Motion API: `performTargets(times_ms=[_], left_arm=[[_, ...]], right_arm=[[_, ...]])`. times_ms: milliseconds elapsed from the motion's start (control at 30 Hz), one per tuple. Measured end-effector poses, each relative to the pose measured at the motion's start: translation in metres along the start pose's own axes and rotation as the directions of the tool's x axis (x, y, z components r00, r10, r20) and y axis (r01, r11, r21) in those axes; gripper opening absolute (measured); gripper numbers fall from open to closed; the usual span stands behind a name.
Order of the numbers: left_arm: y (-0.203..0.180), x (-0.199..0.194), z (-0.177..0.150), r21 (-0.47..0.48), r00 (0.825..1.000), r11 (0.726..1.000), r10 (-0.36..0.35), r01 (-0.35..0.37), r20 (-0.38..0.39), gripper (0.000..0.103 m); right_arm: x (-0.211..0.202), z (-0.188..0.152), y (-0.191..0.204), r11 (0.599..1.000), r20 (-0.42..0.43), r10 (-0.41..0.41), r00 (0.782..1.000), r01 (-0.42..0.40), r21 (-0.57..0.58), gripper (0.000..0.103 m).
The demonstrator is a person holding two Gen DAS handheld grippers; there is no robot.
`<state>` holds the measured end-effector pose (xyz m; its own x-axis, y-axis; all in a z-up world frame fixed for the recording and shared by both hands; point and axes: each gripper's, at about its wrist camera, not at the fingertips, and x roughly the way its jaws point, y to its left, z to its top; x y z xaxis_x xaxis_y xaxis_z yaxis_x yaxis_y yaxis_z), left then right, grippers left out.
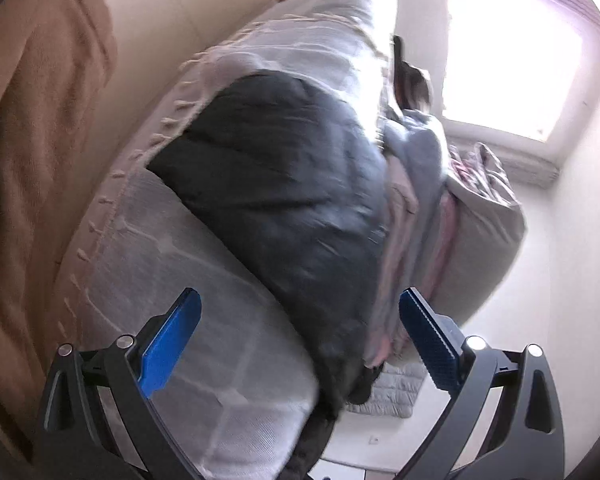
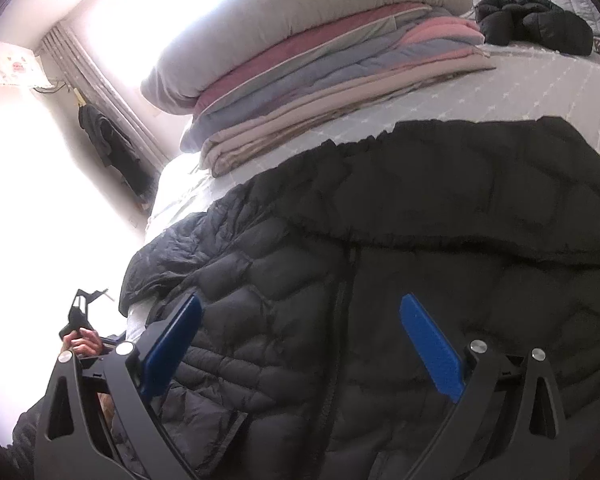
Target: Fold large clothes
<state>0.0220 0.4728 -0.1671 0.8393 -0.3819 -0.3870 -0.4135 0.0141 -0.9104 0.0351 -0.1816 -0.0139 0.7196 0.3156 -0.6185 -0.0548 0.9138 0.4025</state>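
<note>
The left gripper [image 1: 300, 344] is standing wide open, with its two blue pads [image 1: 172, 344] far apart and nothing between them. It is hanging in the air near the side of the bed [image 1: 236, 360] and is touching nothing. The right gripper [image 2: 300, 344] is gaping wide too, and its blue pads [image 2: 432, 356] are holding nothing. It is hovering just over the big black puffy jacket [image 2: 420, 240], but I cannot tell if it is touching the cloth. The jacket is lying spread out flat on the bed, with its zipper [image 2: 340, 312] running down the middle, and one edge is hanging over the side of the bed. In the right wrist view, a hand [image 2: 82, 342] is gripping the other tool down at the low left. The bed is wearing a light grey quilted cover [image 2: 540, 92]. Behind the jacket, a stack of folded blankets [image 2: 320, 100] in pink, blue and cream is sitting on the bed with a grey pillow [image 2: 300, 20] on top. Another small black bundle of clothes [image 2: 536, 24] is lying farther back. A bright window [image 1: 512, 60] is shining into the room, curtains [image 2: 112, 112] are hanging beside it, and a dark coat [image 2: 108, 140] is hanging on the wall. A tan wall or door [image 1: 40, 140] is showing at the left of the left wrist view, all blurry.
</note>
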Motion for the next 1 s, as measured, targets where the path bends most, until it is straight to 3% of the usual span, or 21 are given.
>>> performTargets(times_ms=[167,267,367,400,467,500,633,733,833,1000], left_arm=[[0.019,0.008,0.021,-0.094,0.998,0.995,0.025,-0.019,0.063,0.096],[0.018,0.005,0.033,-0.098,0.993,0.995,0.031,-0.020,0.110,0.094],[0.011,0.009,0.039,-0.082,0.993,0.996,0.031,-0.022,0.113,0.057],[0.007,0.010,0.039,-0.066,0.994,0.998,0.013,-0.006,0.108,0.040],[-0.003,0.008,0.037,-0.016,0.993,1.000,-0.004,0.006,0.119,0.021],[-0.011,0.004,0.034,0.018,0.991,1.000,-0.006,0.004,0.133,0.015],[-0.068,-0.015,0.017,0.188,0.980,0.982,-0.060,0.024,0.189,0.011],[-0.130,-0.023,-0.016,0.359,0.977,0.931,-0.133,0.066,0.166,0.011],[-0.193,-0.011,-0.076,0.497,0.976,0.855,-0.207,0.147,0.068,0.011],[-0.274,0.047,-0.190,0.635,0.970,0.734,-0.204,0.239,-0.129,0.011]], right_arm=[[0.008,-0.002,-0.003,1.000,-0.028,0.006,1.000,-0.005,0.010,0.096],[0.014,-0.004,-0.003,1.000,-0.049,0.012,0.999,-0.011,0.013,0.096],[0.017,-0.005,-0.001,1.000,-0.062,0.020,0.998,-0.019,0.011,0.096],[0.017,-0.006,-0.001,1.000,-0.064,0.022,0.998,-0.022,0.009,0.096],[0.017,-0.006,0.000,0.999,-0.066,0.031,0.997,-0.031,0.008,0.096],[0.016,-0.006,0.001,0.999,-0.066,0.035,0.997,-0.035,0.007,0.096],[0.010,-0.004,0.004,0.999,-0.050,0.050,0.998,-0.050,0.007,0.096],[0.003,0.000,0.001,0.998,-0.024,0.057,0.998,-0.056,0.025,0.096],[-0.008,0.007,-0.010,0.995,0.015,0.069,0.997,-0.070,0.076,0.096],[-0.042,0.021,-0.038,0.973,0.119,0.101,0.988,-0.123,0.194,0.096]])
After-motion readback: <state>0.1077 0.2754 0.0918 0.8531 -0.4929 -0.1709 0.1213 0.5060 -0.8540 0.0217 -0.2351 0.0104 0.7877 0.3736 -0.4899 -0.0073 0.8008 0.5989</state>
